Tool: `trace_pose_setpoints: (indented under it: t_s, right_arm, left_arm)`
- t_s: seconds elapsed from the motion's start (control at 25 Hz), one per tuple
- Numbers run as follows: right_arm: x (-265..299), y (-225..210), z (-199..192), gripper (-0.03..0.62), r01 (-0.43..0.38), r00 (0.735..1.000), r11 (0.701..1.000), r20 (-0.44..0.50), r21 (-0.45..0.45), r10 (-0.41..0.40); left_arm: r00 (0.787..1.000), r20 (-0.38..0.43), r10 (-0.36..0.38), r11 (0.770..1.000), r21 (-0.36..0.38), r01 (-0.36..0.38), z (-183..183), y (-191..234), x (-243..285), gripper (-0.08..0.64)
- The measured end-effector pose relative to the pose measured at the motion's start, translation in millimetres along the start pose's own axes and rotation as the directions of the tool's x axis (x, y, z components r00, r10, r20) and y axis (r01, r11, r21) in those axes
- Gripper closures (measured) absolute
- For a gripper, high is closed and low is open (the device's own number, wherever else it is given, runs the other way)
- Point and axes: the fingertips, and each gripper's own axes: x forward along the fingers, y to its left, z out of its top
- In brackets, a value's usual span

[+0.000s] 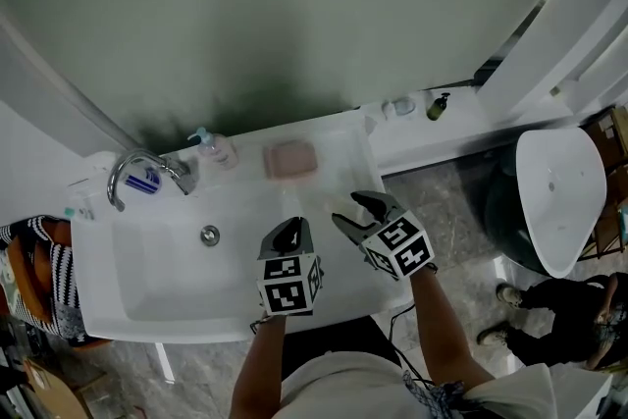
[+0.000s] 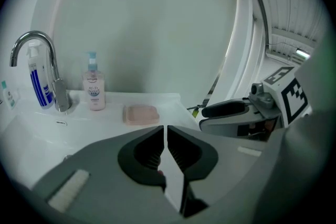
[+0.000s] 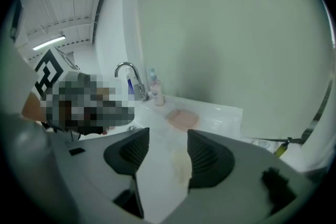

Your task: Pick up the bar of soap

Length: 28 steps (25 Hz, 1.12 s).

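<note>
White desk [image 1: 343, 144] with a moulded basin [image 1: 147, 280] fills the middle of the head view, wall directly behind. Flat shelf runs along the back and right of the bowl.

Both tools are held low over the front right corner of the desk, well short of the shelf, noses toward the wall. This looks like a start posture, with the task not yet under way.

- Right tool [image 3: 168, 134]: jaws apart, nothing between them but bare desk. It is aimed roughly at the soap and is the likelier one to make the pick.
- Left tool [image 2: 166, 128]: jaws together, only a thin slit showing, holding nothing. It sits just beside the right one, over the bowl's right rim.

Faucet [image 1: 137, 167] arches over the bowl at back left, well apart from the target.

Pump bottle [image 2: 94, 89] stands upright between faucet and soap, near the soap's left side (the one neighbour a wide approach might clip).

Bar of soap [image 1: 289, 160]: pink, rounded, lying flat on the back shelf right of the pump bottle. Top and near side are clear, with open desk to its right. A straight reach from the front looks unobstructed, though the bar may be slick.

Blue-striped tube [image 2: 35, 81] behind the faucet, drain [image 1: 210, 234] in the bowl and a small dark-capped bottle [image 1: 438, 105] on the far ledge are all out of the way.
</note>
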Motion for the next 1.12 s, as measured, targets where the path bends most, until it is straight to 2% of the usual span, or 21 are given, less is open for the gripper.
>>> trace_pose_setpoints:
  t_s: [0.08, 0.16, 0.32, 0.44, 0.64, 0.8, 0.96, 1.0, 1.04, 1.08, 1.12]
  right_arm:
    - [-7.8, 5.4, 5.9, 0.357, 0.04, 0.998, 0.999, 0.044, 0.024, -0.041]
    - [-11.4, 14.7, 5.3, 0.357, 0.045, 0.998, 0.998, 0.045, 0.048, -0.047]
    - [-17.7, 37.2, 11.0, 0.359, 0.077, 0.994, 0.997, 0.07, 0.03, -0.079]
    - [-22.0, 48.6, 17.2, 0.359, 0.105, 0.988, 0.994, 0.107, 0.042, -0.109]
    - [-29.6, 49.5, 16.7, 0.359, 0.23, 0.96, 0.962, 0.125, 0.15, -0.25]
    - [-32.1, 62.2, 13.2, 0.359, 0.222, 0.958, 0.956, 0.14, 0.193, -0.251]
    - [-30.3, 72.4, 6.8, 0.37, 0.227, 0.961, 0.957, 0.116, 0.183, -0.25]
    - [-31.6, 72.6, 5.7, 0.39, 0.242, 0.957, 0.953, 0.114, 0.182, -0.265]
    - [-33.5, 71.8, 4.9, 0.446, 0.262, 0.952, 0.947, 0.114, 0.184, -0.285]
    - [-35.3, 71.1, 4.3, 0.537, 0.279, 0.946, 0.942, 0.115, 0.186, -0.303]
    - [-36.3, 71.0, 3.8, 0.546, 0.288, 0.943, 0.939, 0.115, 0.187, -0.312]
  left_arm:
    - [1.0, 0.01, -0.001, 1.0, -0.002, 0.001, -0.7, 1.1, -4.3, 0.534]
    - [1.0, 0.027, -0.001, 1.0, -0.007, 0.001, -1.4, 1.7, -9.3, 0.534]
    - [0.996, 0.089, 0.03, 1.0, 0.0, -0.03, 0.4, 7.1, -28.7, 0.549]
    - [0.996, 0.091, 0.024, 1.0, -0.009, -0.023, -6.1, 8.7, -37.7, 0.549]
    - [0.994, 0.111, 0.022, 1.0, -0.006, -0.022, -9.1, 9.6, -51.4, 0.549]
    - [0.991, 0.13, 0.024, 1.0, -0.014, -0.022, -11.2, 10.9, -60.6, 0.551]
    - [0.991, 0.131, 0.018, 1.0, -0.011, -0.016, -16.2, 8.4, -65.9, 0.551]
    - [0.991, 0.131, 0.018, 1.0, -0.011, -0.016, -17.4, 7.9, -67.1, 0.551]
    - [0.991, 0.132, 0.018, 1.0, -0.012, -0.016, -18.5, 7.6, -68.1, 0.551]
    - [0.991, 0.132, 0.018, 1.0, -0.014, -0.017, -19.6, 7.5, -68.9, 0.551]
    - [0.991, 0.131, 0.018, 1.0, -0.014, -0.016, -20.4, 7.3, -69.5, 0.551]
